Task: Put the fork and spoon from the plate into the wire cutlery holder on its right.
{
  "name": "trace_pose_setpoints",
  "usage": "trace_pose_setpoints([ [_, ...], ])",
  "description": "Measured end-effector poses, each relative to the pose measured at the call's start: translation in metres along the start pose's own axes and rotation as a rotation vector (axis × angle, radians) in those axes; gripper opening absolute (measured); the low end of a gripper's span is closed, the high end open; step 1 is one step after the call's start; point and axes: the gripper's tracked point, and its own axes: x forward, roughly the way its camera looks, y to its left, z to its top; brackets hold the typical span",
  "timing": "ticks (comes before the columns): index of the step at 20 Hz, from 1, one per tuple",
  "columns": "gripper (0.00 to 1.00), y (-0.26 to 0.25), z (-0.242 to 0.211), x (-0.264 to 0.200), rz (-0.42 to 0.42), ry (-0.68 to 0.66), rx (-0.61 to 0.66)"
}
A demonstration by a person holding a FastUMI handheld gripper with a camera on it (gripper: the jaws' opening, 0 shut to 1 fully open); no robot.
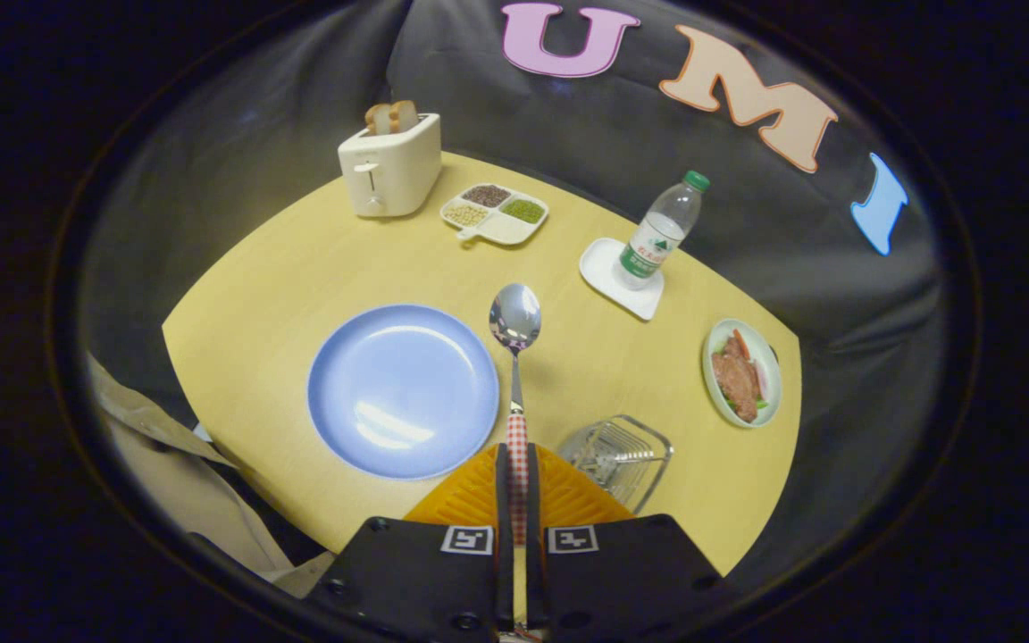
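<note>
- Between your tongs (517, 487), the spoon (515, 357) is clamped by its red-and-white checked handle; both orange ribbed fingers (465, 496) press on it, closed to a narrow slot.
- Spoon axis: it runs straight ahead along the fingers, polished metal bowl foremost and well beyond the tips, held above the table (300, 268).
- Wire cutlery holder (619, 455): it sits just to the right of the fingers, close in, lower than the spoon. Clear-looking rim, thin wire bars inside; what it contains is too small to make out.
- Governing relation, in my judgement: the holder lies right of and beneath the spoon's handle end, so you would need to shift right and tip the spoon toward upright before lowering it in.
- Plate (403, 388): blue, round, glossy, just left of the spoon; its face appears bare. I cannot locate the fork.
- Risk, as judged: the smooth, slim handle could pivot in the grip during the tilt.
</note>
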Motion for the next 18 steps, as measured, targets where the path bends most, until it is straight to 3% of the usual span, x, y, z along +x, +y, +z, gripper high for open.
trace_pose_setpoints([
  [8, 0.08, -0.054, -0.022, -0.027, -0.002, 0.126, -0.056],
  [18, 0.08, -0.083, -0.059, -0.042, 0.069, 0.343, -0.146],
])
